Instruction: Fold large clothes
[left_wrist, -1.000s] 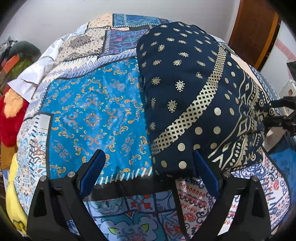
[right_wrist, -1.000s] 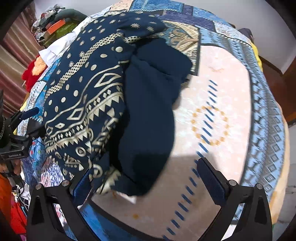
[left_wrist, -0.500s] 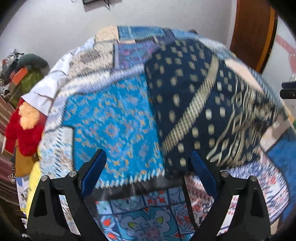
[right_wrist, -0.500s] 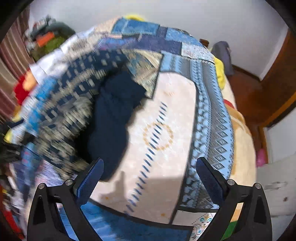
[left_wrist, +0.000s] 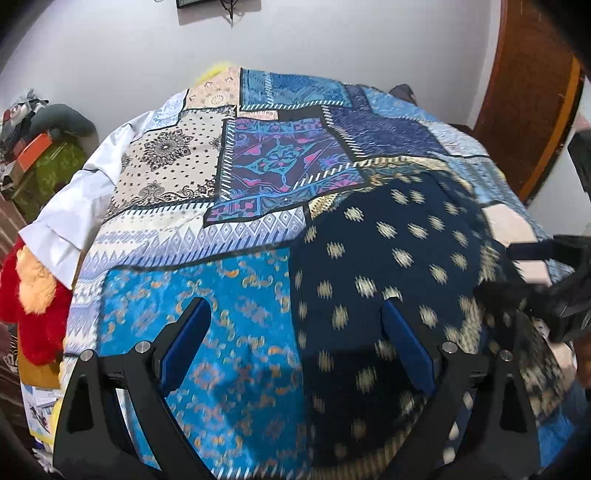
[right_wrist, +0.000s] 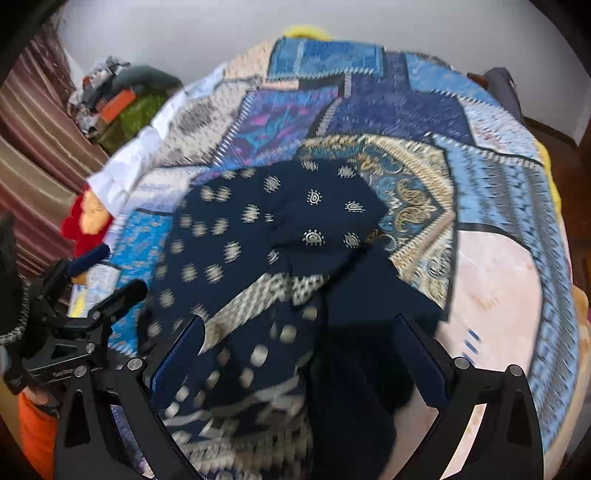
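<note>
**Navy garment folded, both tools back over it**

Navy cloth printed with gold motifs, the garment (left_wrist: 388, 288) lies in a partly folded heap on the patchwork bedspread (left_wrist: 207, 332), toward the bed's near right side, with a plain dark sleeve or panel (right_wrist: 369, 332) trailing at its right. A second ago both tools sat low at its near edge; they swung up and off half a second back, and now the left tool (left_wrist: 295, 343) and right tool (right_wrist: 299, 354) hover above it, jaws spread wide, gripping nothing. Blur hides the folds, so probably another fold is due.
</note>
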